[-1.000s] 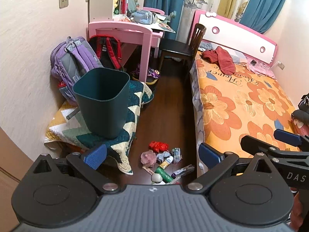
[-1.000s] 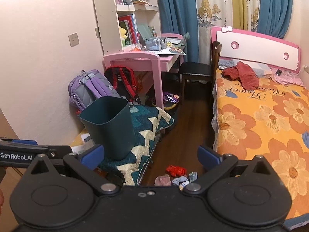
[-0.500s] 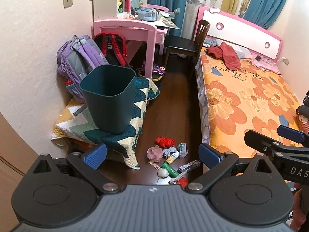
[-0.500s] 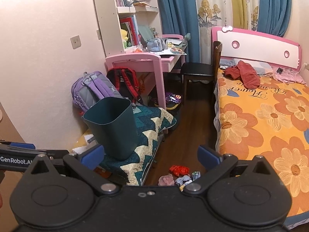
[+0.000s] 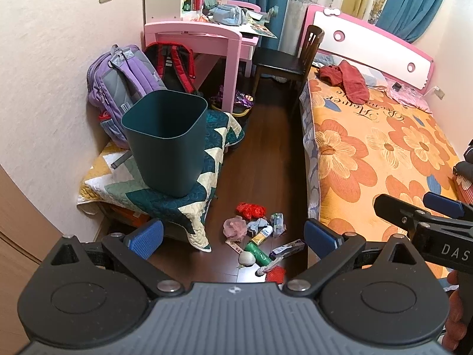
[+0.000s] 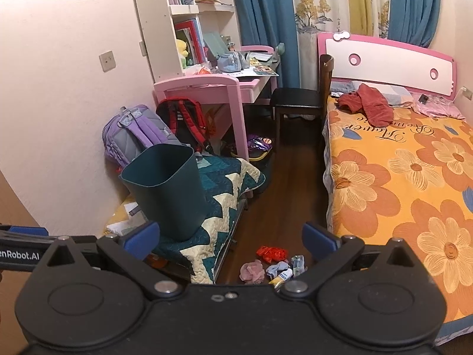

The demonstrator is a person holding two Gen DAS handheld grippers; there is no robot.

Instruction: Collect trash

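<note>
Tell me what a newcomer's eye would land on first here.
Probably the orange flowered bedspread filling the right side, then the dark green bin standing upright on a zigzag quilt at left. Between them, a heap of trash lies on the dark wood floor, just ahead of both open grippers.

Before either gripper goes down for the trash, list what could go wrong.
1. The green bin stands on a soft quilt near its hanging edge; a hard drop or nudge might tip it.
2. The floor pile is tightly mixed, so one pinch may drag neighbours.
3. The white ball could roll off when touched.
</note>
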